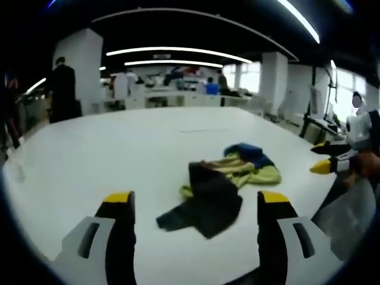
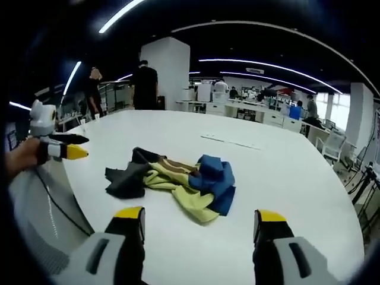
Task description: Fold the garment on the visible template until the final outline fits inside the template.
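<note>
A crumpled garment (image 1: 221, 185) lies in a heap on the white table (image 1: 119, 148), with dark grey, yellow-green and blue parts. In the right gripper view the garment (image 2: 178, 178) shows its grey part on the left and its blue part on the right. My left gripper (image 1: 196, 199) is open just short of the heap, jaws wide and nothing between them. My right gripper (image 2: 200, 215) is open too, a little short of the cloth. Each gripper shows in the other's view, held in a hand: the right gripper (image 1: 329, 161) and the left gripper (image 2: 64, 148).
A faint thin line (image 2: 231, 141) marks the table (image 2: 297, 178) beyond the garment. The table's edge curves close to both hands. Several people, a white pillar (image 2: 172, 71) and desks stand far behind.
</note>
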A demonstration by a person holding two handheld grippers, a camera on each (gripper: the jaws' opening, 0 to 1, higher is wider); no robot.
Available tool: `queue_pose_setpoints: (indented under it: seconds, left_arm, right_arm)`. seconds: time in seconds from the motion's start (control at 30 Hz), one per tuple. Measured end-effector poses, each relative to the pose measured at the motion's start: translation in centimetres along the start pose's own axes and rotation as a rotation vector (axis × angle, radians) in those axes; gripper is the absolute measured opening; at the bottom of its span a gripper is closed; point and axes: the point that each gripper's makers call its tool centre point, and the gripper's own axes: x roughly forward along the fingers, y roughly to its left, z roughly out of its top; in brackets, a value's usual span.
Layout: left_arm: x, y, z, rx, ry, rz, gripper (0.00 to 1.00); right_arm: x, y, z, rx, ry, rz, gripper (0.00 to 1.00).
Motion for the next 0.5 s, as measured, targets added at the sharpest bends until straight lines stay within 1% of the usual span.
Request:
queue_pose_setpoints:
  seconds: [0.07,0.1,0.13,0.17,0.23,0.27,0.33,0.37,0.4,0.5]
  left_arm:
    - [0.6,-0.1,0.4,0.004,0.002,-0.012,0.79]
    - [0.6,-0.1,0.5,0.005,0.002,-0.014,0.78]
    - [1.2,-0.5,0.9,0.013,0.002,-0.035,0.77]
    - [1.4,-0.6,1.0,0.012,0.004,-0.04,0.75]
    - [2.2,-1.0,1.3,0.011,0.006,-0.073,0.71]
    - [2.5,-1.0,1.3,0.001,0.007,-0.081,0.68]
    - [3.4,-1.0,1.2,-0.015,0.02,-0.095,0.63]
    - [3.7,-1.0,1.2,-0.016,0.022,-0.095,0.62]
    - [4.1,-1.0,1.1,-0.013,0.028,-0.096,0.62]
    - [5.2,-1.0,0.4,0.013,0.072,-0.101,0.6]
  right_arm:
    - [0.3,-0.2,0.3,-0.001,-0.003,0.016,0.72]
    - [0.4,-0.2,0.4,-0.002,-0.003,0.02,0.69]
    - [0.6,-0.3,0.6,-0.006,0.001,0.035,0.67]
    - [0.9,-0.3,0.8,-0.004,0.003,0.056,0.64]
    - [1.5,-0.4,1.2,-0.005,0.009,0.077,0.59]
    - [1.8,-0.4,1.3,-0.016,0.013,0.091,0.57]
    - [2.6,-0.5,1.5,-0.038,0.02,0.109,0.52]
    - [3.1,-0.5,1.6,-0.048,0.022,0.13,0.49]
    - [3.5,-0.5,1.6,-0.047,0.022,0.136,0.46]
    - [4.9,-0.4,1.5,-0.063,0.036,0.169,0.4]
